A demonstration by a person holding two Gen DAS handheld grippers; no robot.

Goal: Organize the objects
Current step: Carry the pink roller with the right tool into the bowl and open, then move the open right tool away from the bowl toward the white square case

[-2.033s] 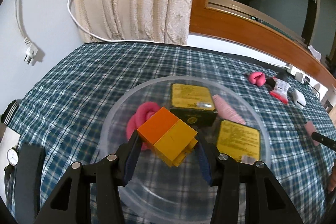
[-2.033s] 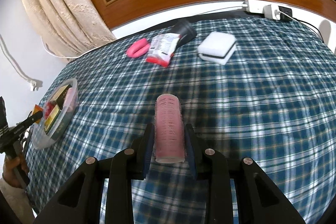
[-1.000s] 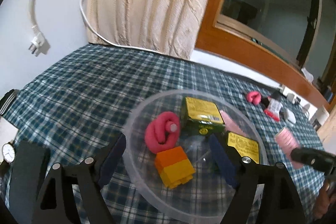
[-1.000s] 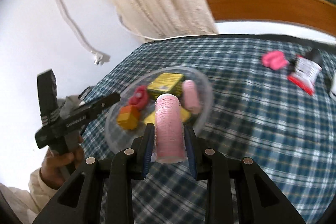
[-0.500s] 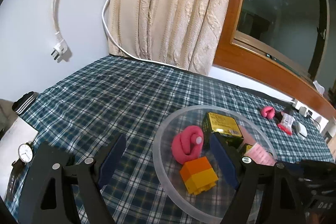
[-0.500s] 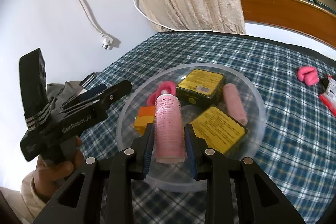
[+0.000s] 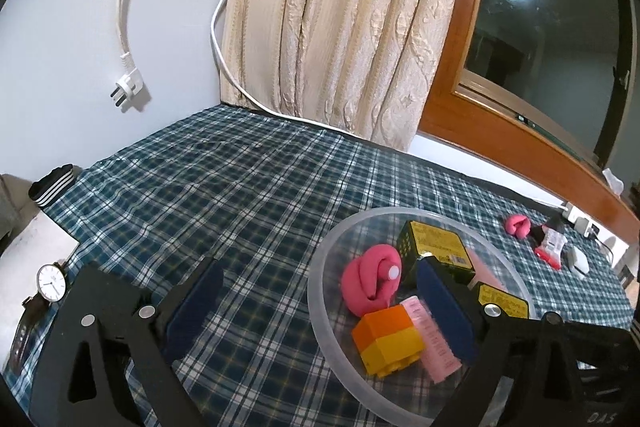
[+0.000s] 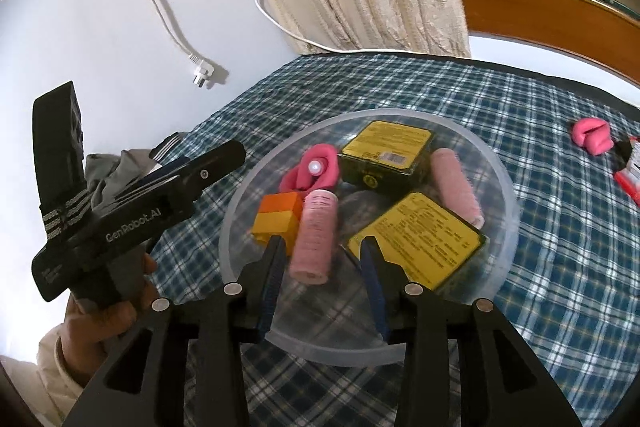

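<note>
A clear round bowl [image 8: 510,211] sits on the checked cloth. It holds an orange-and-yellow block [image 8: 278,217], a curled pink piece [image 8: 320,173], two yellow-topped black boxes [image 8: 386,151] and two pink rollers. One pink roller [image 8: 314,235] lies beside the block, between the spread fingers of my right gripper [image 8: 322,255], which is open and not touching it. My left gripper [image 7: 320,291] is open and holds nothing. Its right finger is over the bowl [image 7: 316,303] and its left finger is over the cloth. The block [image 7: 386,337] and roller [image 7: 430,335] lie just ahead of it.
On the cloth at the far right lie a pink curled piece [image 7: 518,225], a red-and-white packet [image 7: 550,247] and a white object [image 7: 578,259]. A wristwatch [image 7: 50,281] sits off the table's left edge. A hand [image 8: 108,319] holds the left gripper beside the bowl.
My right gripper carried the pink roller over the bowl, opened and let it go beside the block. My left gripper, which had dropped the block earlier, drew back to the left.
</note>
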